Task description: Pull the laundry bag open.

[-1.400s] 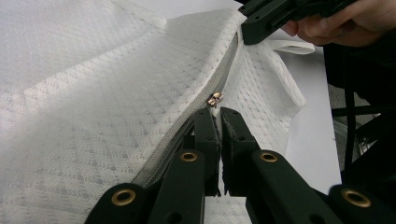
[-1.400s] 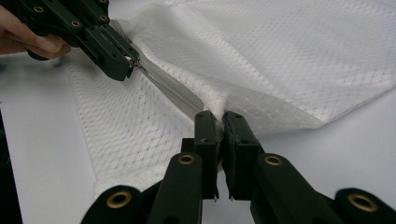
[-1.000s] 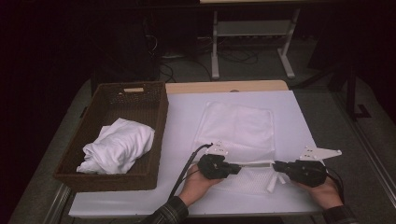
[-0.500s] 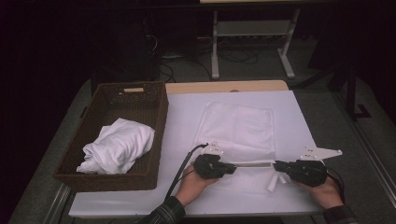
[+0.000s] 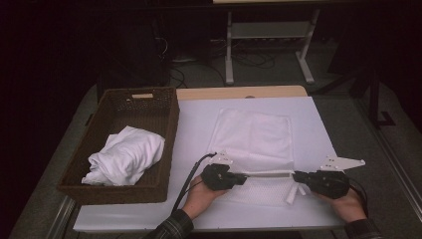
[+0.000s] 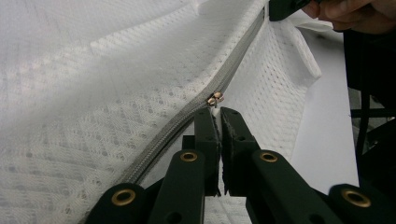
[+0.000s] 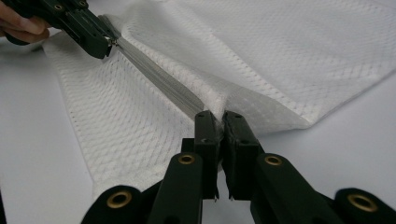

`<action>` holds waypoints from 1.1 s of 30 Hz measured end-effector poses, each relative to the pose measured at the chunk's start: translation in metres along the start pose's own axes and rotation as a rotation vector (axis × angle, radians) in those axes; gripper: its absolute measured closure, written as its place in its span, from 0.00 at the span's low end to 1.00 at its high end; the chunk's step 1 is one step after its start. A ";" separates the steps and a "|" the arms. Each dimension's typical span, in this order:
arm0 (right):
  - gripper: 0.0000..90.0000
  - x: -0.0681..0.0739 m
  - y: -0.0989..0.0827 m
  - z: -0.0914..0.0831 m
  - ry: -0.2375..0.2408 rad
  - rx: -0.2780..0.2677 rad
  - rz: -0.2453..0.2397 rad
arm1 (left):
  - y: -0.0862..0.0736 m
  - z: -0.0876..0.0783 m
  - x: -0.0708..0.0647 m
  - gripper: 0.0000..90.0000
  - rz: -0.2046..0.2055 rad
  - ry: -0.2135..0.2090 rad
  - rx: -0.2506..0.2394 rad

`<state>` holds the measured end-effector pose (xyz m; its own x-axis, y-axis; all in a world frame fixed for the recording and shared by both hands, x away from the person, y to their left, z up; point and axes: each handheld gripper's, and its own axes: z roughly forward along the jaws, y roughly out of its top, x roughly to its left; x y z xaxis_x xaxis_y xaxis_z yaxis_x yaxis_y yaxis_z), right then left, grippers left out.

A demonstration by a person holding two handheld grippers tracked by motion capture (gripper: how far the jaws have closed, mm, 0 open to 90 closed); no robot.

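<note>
White mesh laundry bag lies flat on the white surface, near the person's edge, right of centre. Its grey zipper runs along the near part of the bag, stretched straight between the two tongs. Below the zipper a narrow flap of mesh folds toward the front edge.

Left tongs are closed on the zipper pull; in the left gripper view the jaws meet tight, with the small brass-coloured slider just past their tips and the zipper tape running away to the upper right. Right tongs are closed on the far end of the zipper; in the right gripper view the jaws pinch the bag's seam where the tape ends, fabric bunched slightly beside them.

A left hand and a right hand hold the tools low over the surface, close to its front edge.

Open room: bare white surface to the right of the bag up to the right edge, a strip between the bag and the basket, and a band beyond the bag to the far edge.

Left of the bag, well apart, a dark wicker basket sits at the left edge of the surface and holds a crumpled white cloth. Beyond the surface stands a metal stand on the floor.
</note>
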<state>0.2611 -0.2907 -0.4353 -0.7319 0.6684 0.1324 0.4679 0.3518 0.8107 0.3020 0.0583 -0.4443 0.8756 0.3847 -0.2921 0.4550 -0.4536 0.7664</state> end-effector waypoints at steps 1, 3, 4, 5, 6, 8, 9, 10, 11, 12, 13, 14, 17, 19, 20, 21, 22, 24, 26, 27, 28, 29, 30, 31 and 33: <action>0.94 0.001 0.000 0.001 -0.001 0.003 -0.003 | 0.000 0.000 0.000 0.96 0.002 0.001 0.003; 0.94 0.001 0.000 0.002 -0.001 0.007 -0.004 | -0.001 0.000 0.000 0.96 0.000 0.002 0.006; 0.94 0.001 0.000 0.002 -0.001 0.007 -0.004 | -0.001 0.000 0.000 0.96 0.000 0.002 0.006; 0.94 0.001 0.000 0.002 -0.004 0.008 -0.004 | -0.001 -0.002 0.002 0.96 0.004 0.016 0.011; 0.94 -0.001 -0.001 0.001 -0.017 0.011 0.003 | -0.002 -0.004 0.003 0.96 -0.004 0.018 0.005; 0.94 -0.002 -0.001 0.000 -0.020 0.010 0.004 | -0.003 -0.005 0.005 0.96 -0.006 0.021 0.007; 0.94 -0.004 -0.002 -0.001 -0.024 0.009 0.009 | -0.004 -0.008 0.007 0.96 -0.015 0.026 0.001; 0.94 -0.005 -0.002 -0.001 -0.025 0.005 0.010 | -0.004 -0.009 0.008 0.96 -0.015 0.028 0.001; 0.94 -0.005 -0.002 -0.001 -0.025 0.006 0.011 | -0.005 -0.011 0.009 0.96 -0.017 0.029 0.001; 0.94 -0.005 -0.002 -0.001 -0.023 0.007 0.013 | -0.005 -0.011 0.009 0.96 -0.016 0.029 0.001; 0.94 -0.005 -0.002 -0.001 -0.023 0.007 0.013 | -0.005 -0.011 0.009 0.96 -0.016 0.029 0.001; 0.94 -0.004 -0.002 0.000 -0.020 0.008 0.012 | -0.006 -0.012 0.009 0.96 -0.008 0.036 0.009; 0.94 -0.004 -0.002 0.002 -0.027 0.019 0.007 | -0.007 -0.013 0.009 0.96 0.004 0.056 0.025; 0.94 -0.005 -0.003 0.002 -0.027 0.022 0.014 | -0.007 -0.014 0.011 0.96 0.007 0.065 0.032; 0.94 -0.006 -0.003 0.002 -0.027 0.020 0.014 | -0.007 -0.014 0.011 0.96 0.007 0.065 0.032; 0.94 -0.007 -0.003 0.002 -0.027 0.022 0.016 | -0.010 -0.019 0.018 0.96 -0.011 0.089 0.027; 0.94 -0.006 -0.003 0.002 -0.028 0.024 0.016 | -0.010 -0.020 0.020 0.96 -0.010 0.093 0.029; 0.94 -0.006 -0.003 0.003 -0.030 0.025 0.011 | -0.010 -0.021 0.022 0.96 -0.010 0.103 0.028; 0.94 -0.006 -0.003 0.004 -0.026 0.026 0.012 | -0.010 -0.020 0.022 0.96 -0.014 0.107 0.024; 0.94 -0.006 -0.003 0.004 -0.026 0.026 0.012 | -0.010 -0.020 0.022 0.96 -0.014 0.107 0.024; 0.94 -0.006 -0.004 0.004 -0.028 0.028 0.012 | -0.010 -0.020 0.022 0.96 -0.008 0.112 0.028; 0.94 -0.006 -0.004 0.004 -0.027 0.029 0.012 | -0.010 -0.019 0.023 0.96 -0.006 0.112 0.030; 0.94 -0.006 -0.004 0.005 -0.028 0.029 0.011 | -0.010 -0.019 0.023 0.96 -0.005 0.111 0.029; 0.94 -0.006 -0.004 0.004 -0.028 0.031 0.015 | -0.010 -0.019 0.023 0.96 -0.004 0.110 0.031; 0.94 -0.007 -0.005 0.005 -0.027 0.032 0.016 | -0.010 -0.020 0.022 0.96 0.002 0.119 0.038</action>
<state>0.2661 -0.2935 -0.4426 -0.7106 0.6916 0.1296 0.4958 0.3615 0.7896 0.3138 0.0872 -0.4470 0.8519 0.4754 -0.2195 0.4614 -0.4835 0.7439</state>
